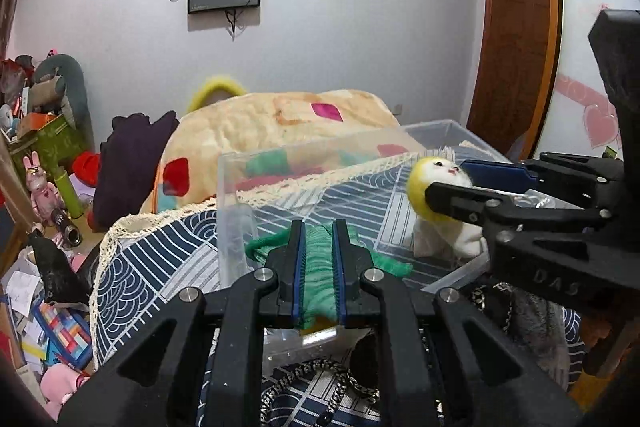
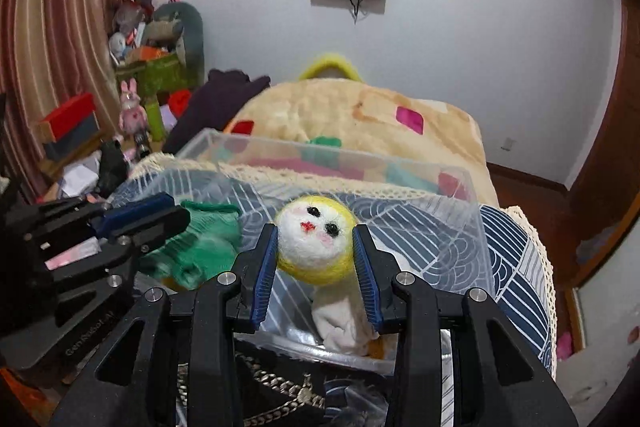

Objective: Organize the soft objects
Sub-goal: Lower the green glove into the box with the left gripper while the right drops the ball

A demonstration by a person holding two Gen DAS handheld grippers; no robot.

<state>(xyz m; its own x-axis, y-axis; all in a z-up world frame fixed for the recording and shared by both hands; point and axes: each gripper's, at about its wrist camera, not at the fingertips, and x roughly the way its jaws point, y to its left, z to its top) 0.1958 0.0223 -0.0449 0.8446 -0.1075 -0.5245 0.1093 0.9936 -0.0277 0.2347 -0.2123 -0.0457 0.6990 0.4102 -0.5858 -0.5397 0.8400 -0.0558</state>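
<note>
Over clear bin [image 1: 240, 163], left gripper [image 1: 319, 227] grips green cloth [image 1: 318, 267], right gripper [image 2: 315, 231] grips felt doll [image 2: 314, 239].

Raised letters "DAS" read on the black body of the right gripper [image 1: 448, 187], seen in the left wrist view; part of the word may be cut off. Embossed "GenRobot.AI" reads, faintly, along the black body of the left gripper [image 2: 168, 215] in the right wrist view. No other text, label or number is legible in either view.
</note>
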